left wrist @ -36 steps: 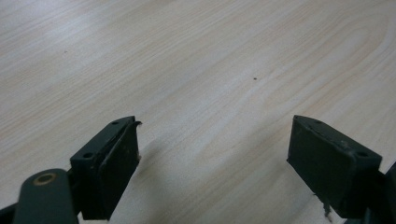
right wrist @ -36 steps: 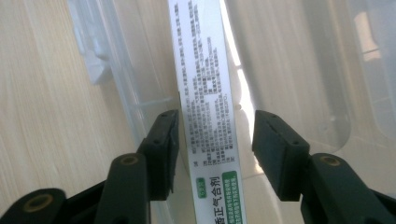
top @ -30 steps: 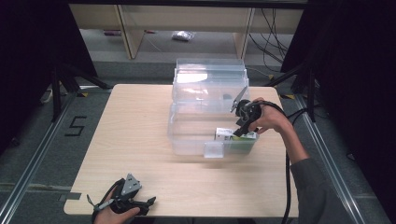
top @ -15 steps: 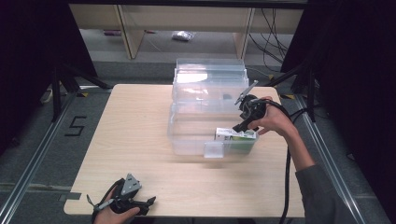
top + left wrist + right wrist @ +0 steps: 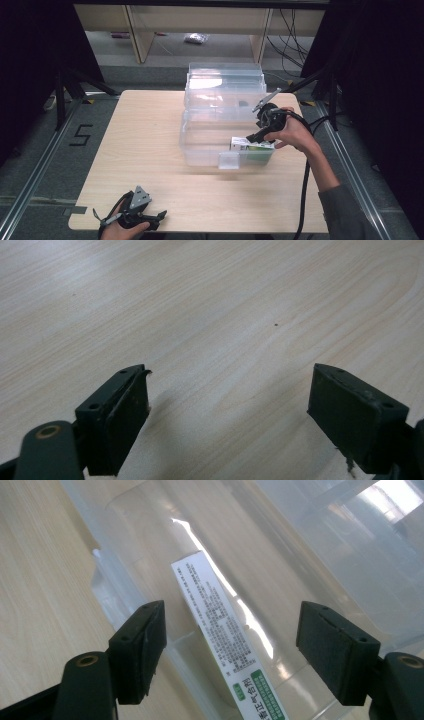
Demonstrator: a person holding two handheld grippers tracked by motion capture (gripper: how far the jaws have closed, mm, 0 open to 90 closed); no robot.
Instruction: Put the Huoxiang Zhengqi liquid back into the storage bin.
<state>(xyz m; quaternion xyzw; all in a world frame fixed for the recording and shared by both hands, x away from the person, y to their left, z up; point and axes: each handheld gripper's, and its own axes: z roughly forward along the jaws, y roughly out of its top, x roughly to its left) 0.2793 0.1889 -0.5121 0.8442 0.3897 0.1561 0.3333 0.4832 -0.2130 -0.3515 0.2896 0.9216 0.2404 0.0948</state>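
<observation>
right gripper (image 5: 263, 131): jaws now spread, lifted just off the white-and-green printed carton (image 5: 225, 645) | carton left lying inside clear plastic bin (image 5: 200, 150), near-right corner | looks like placement done | left gripper (image 5: 235, 420): jaws apart, empty, near-left over pale wooden table (image 5: 140, 150)

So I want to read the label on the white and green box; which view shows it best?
The right gripper view: the box lies close between the open fingers, print side up. The high view shows the box small inside the clear bin. The left gripper view faces bare table.
</observation>
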